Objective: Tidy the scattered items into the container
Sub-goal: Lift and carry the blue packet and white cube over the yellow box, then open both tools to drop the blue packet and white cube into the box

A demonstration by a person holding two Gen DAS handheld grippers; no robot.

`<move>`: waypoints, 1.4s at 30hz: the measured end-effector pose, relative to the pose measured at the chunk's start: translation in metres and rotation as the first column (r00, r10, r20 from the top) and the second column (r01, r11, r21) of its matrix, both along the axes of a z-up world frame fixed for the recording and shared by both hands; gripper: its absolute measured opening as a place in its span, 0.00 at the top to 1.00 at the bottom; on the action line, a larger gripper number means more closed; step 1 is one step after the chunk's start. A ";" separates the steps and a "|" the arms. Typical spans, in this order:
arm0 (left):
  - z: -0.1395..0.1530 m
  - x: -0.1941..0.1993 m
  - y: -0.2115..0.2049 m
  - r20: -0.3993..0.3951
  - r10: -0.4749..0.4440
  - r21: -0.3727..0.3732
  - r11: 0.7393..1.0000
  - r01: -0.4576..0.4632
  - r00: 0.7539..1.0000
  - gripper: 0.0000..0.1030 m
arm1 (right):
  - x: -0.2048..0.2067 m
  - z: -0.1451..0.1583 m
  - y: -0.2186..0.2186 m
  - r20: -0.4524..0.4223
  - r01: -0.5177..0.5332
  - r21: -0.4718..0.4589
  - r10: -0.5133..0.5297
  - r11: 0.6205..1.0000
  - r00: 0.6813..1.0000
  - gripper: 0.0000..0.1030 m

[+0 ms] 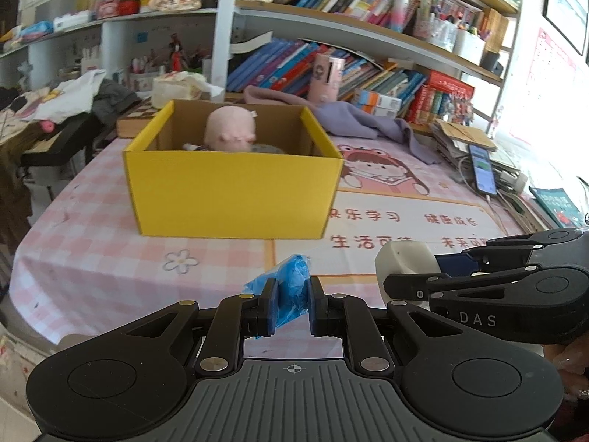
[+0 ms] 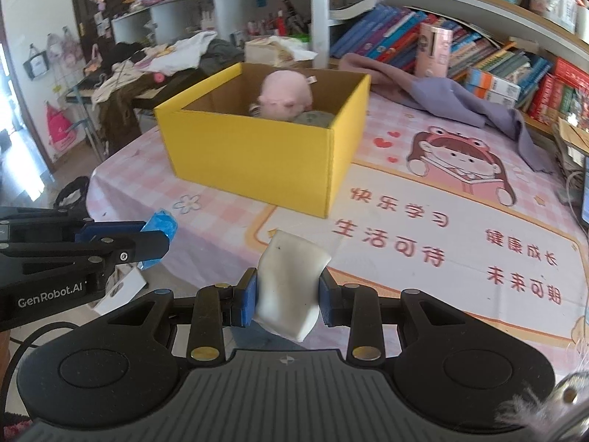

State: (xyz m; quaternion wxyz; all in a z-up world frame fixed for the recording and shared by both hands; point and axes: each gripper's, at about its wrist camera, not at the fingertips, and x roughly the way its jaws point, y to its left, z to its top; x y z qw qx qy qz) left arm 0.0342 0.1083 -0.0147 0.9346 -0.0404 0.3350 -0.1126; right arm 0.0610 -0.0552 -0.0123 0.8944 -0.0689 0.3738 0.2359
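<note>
- A crumpled blue plastic piece (image 1: 291, 294) is pinched tight in the left gripper (image 1: 291, 307).
- A white soft item (image 2: 291, 283) is clamped in the part-closed right gripper (image 2: 288, 300).
- The yellow box (image 1: 235, 191) is seen ahead of both grippers, its long side facing the left gripper, judged nearer.

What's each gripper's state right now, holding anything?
Left gripper: shut on the crumpled blue plastic item.
Right gripper: shut on the white squashy item.

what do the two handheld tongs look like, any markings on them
Both tongs, left and right, are black with linked arms, brass-coloured pivot pins, blue pads and a ribbed grey base. One side reads "GenRobot.AI", the other shows "DAS". A black cable trails beside the left one.
</note>
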 end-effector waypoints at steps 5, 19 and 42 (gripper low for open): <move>0.000 -0.001 0.014 0.001 0.022 0.000 1.000 -0.022 1.000 0.86 | 0.000 0.000 0.016 0.000 -0.035 -0.005 0.035 0.999 0.999 0.69; 0.002 0.009 0.039 0.003 0.095 -0.027 0.995 -0.095 0.995 0.86 | 0.018 0.006 0.048 0.012 -0.136 -0.026 0.136 0.990 0.991 0.69; 0.056 0.107 0.030 0.187 0.127 -0.014 0.992 -0.127 0.974 0.86 | 0.132 0.059 0.053 0.220 -0.205 0.017 0.196 0.979 0.956 0.69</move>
